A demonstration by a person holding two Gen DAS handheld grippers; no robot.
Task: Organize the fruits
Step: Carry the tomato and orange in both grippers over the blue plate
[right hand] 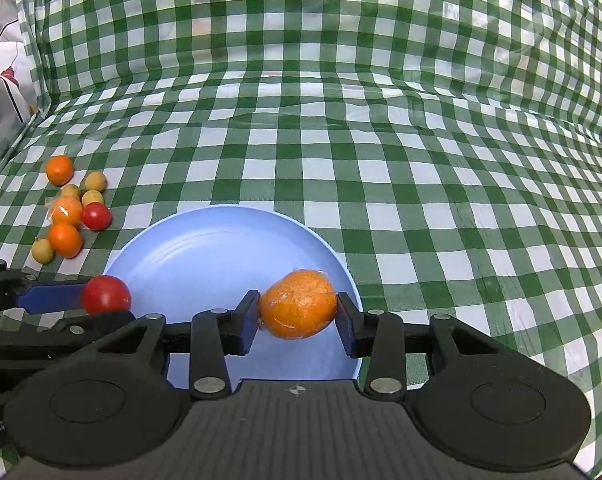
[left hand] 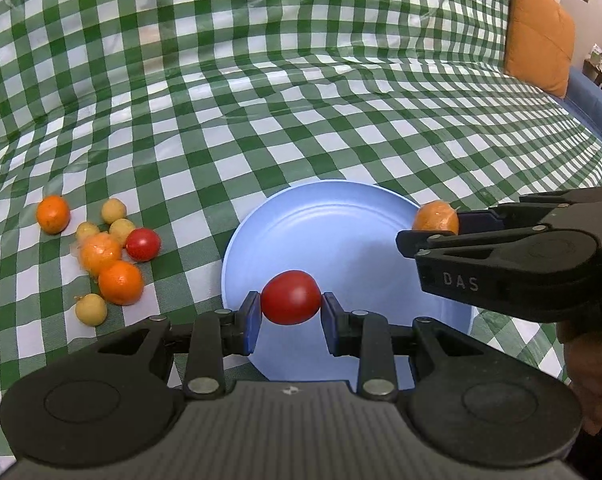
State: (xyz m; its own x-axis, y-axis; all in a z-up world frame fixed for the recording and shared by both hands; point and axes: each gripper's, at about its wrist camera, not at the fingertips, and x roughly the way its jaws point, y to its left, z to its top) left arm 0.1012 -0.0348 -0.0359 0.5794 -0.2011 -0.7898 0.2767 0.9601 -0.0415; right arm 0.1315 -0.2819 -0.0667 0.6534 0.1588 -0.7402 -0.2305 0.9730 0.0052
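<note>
Left gripper (left hand: 291,312) clamped on a red tomato (left hand: 291,298), blue pads pressing it from both sides, held over the near part of the blue plate (left hand: 341,216). Right gripper (right hand: 298,320) clamped on a plastic-wrapped orange (right hand: 298,305), held above the plate's right rim. Seen from the left wrist, that same wrapped orange (left hand: 436,218) at the plate's far right edge, pinched at the tip of the other tool. Plate bare inside, resting on a green-and-white checked cloth (left hand: 301,100) that runs up a backrest behind.

Toward the cloth's left edge, well apart from the plate, a loose cluster of fruit: a second tomato (left hand: 143,244), a wrapped orange (left hand: 100,254) touching it, a bare orange (left hand: 121,282) just below, another orange (left hand: 53,214) at the far left, and small yellow fruits (left hand: 91,309) scattered among them. Orange cushion (left hand: 539,36) at the far right corner.
</note>
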